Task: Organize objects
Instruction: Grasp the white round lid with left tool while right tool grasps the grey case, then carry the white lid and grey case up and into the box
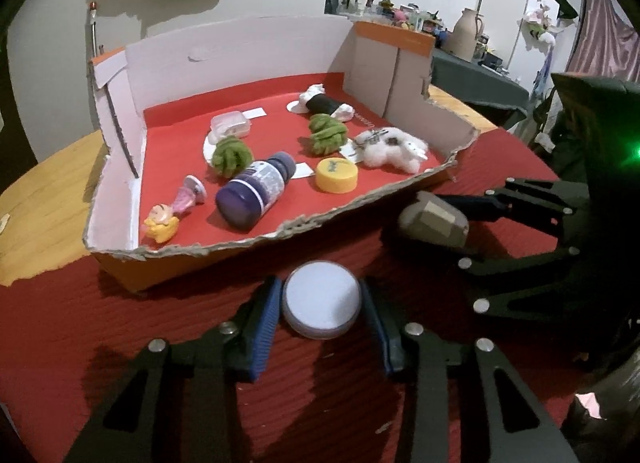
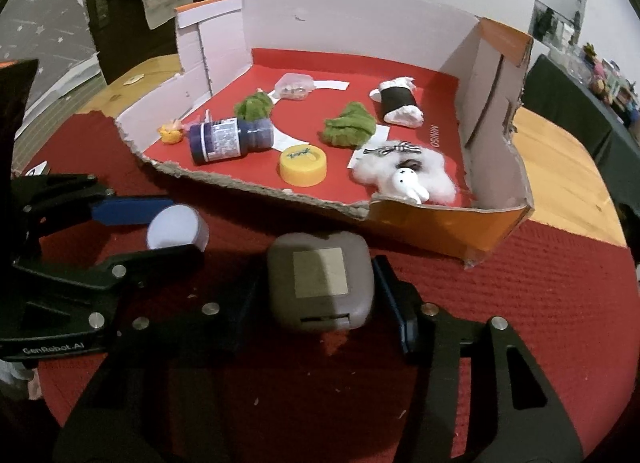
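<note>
My left gripper (image 1: 322, 305) is shut on a round white-topped jar (image 1: 321, 299), held over the red cloth just in front of the cardboard box (image 1: 132, 263); the jar also shows in the right wrist view (image 2: 176, 227). My right gripper (image 2: 320, 287) is shut on a grey-brown rounded case (image 2: 320, 279), also seen in the left wrist view (image 1: 434, 221), near the box's torn front wall. Inside the box lie a purple bottle (image 1: 254, 193), a yellow lid (image 1: 337, 175), two green plush balls (image 1: 326, 133), a white plush (image 1: 394, 149) and a small figurine (image 1: 172, 215).
The box stands on a red cloth (image 1: 100, 319) over a wooden table (image 1: 48, 183). In the box's back part lie a black-and-white roll (image 1: 324, 103) and a clear small container (image 1: 231, 123). A cluttered dark table (image 1: 472, 75) stands behind to the right.
</note>
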